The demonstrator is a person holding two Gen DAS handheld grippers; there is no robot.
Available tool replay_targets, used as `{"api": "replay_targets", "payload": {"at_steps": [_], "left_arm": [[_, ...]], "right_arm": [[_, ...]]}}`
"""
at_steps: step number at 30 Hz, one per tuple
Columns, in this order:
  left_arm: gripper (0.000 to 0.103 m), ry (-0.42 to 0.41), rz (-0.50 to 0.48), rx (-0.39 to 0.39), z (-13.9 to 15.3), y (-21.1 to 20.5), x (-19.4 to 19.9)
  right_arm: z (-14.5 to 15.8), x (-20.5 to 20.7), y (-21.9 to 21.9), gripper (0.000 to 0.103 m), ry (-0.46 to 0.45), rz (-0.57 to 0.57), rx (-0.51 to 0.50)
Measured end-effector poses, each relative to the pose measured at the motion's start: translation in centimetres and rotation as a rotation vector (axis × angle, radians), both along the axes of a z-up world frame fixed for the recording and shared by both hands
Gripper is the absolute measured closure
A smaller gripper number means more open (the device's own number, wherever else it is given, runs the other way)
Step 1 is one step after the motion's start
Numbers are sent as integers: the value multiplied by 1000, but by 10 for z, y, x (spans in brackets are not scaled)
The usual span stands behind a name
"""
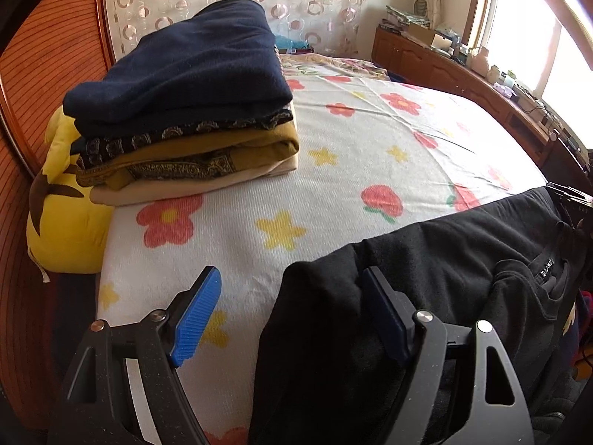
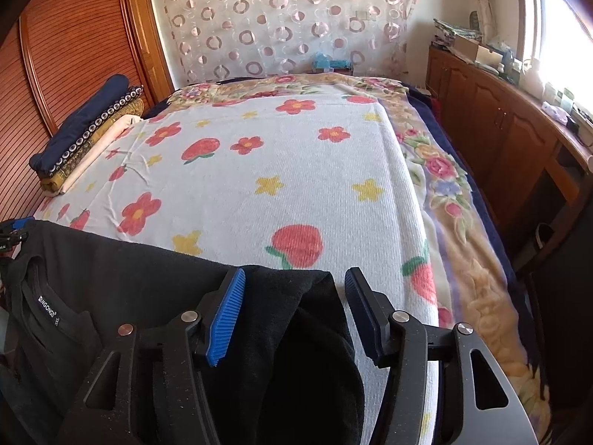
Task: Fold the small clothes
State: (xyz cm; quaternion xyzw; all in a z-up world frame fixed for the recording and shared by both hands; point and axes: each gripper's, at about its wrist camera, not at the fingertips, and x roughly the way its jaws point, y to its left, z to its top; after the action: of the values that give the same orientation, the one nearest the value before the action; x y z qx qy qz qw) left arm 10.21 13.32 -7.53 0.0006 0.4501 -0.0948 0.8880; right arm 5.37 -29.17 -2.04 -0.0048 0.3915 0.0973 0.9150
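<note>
A black sweatshirt [image 1: 463,259] lies at the near edge of the flowered bed sheet [image 1: 333,170], neck label up; it also shows in the right wrist view [image 2: 111,270]. My left gripper [image 1: 292,311] is open, its jaws wide apart around the garment's left shoulder edge, which drapes between the blue pads [image 1: 196,319]. My right gripper [image 2: 294,311] is open, with the garment's right shoulder fold lying between its pads [image 2: 226,319]. Neither pad pair presses the cloth.
A stack of folded clothes [image 1: 185,111], navy on top, sits at the bed's left side by the wooden headboard [image 2: 74,55]; it also shows in the right wrist view [image 2: 89,129]. A yellow plush [image 1: 63,204] lies beside it. Wooden cabinets [image 2: 500,118] line the right.
</note>
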Motion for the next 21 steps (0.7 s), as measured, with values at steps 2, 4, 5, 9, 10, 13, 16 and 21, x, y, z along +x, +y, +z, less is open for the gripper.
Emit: {"api": "replay_targets", "payload": {"at_steps": [2,4,5,9,10,13,16,21], "left_arm": [[24,4,-5,-27,-1,3,0],[36,0,-16,-58,0,5,-1],[40,-3,-31,-73,0,5,-2],[78,-3,-99,-99,3,0,-8],[83,-7,-99,-102,5,-1,-11],[89,-68,-88,-124,20,-1,-26],[89,-131,-67,-158,44,1,-44],[90,-248,-96,-153,92,-6,-74]], "right_arm": [[-1,2,3,43,5,7,-20],[-1,3,5,43,13,12,-31],[0,3,6,43,19,20,-29],[0,0,12,60,24,88,-50],[1,-2,14,79,22,120,-50],[5,-11,18,91,40,165,-39],[21,-29,17,92,-19,184,-7],[68,-71,10,92,-140,187,25]]}}
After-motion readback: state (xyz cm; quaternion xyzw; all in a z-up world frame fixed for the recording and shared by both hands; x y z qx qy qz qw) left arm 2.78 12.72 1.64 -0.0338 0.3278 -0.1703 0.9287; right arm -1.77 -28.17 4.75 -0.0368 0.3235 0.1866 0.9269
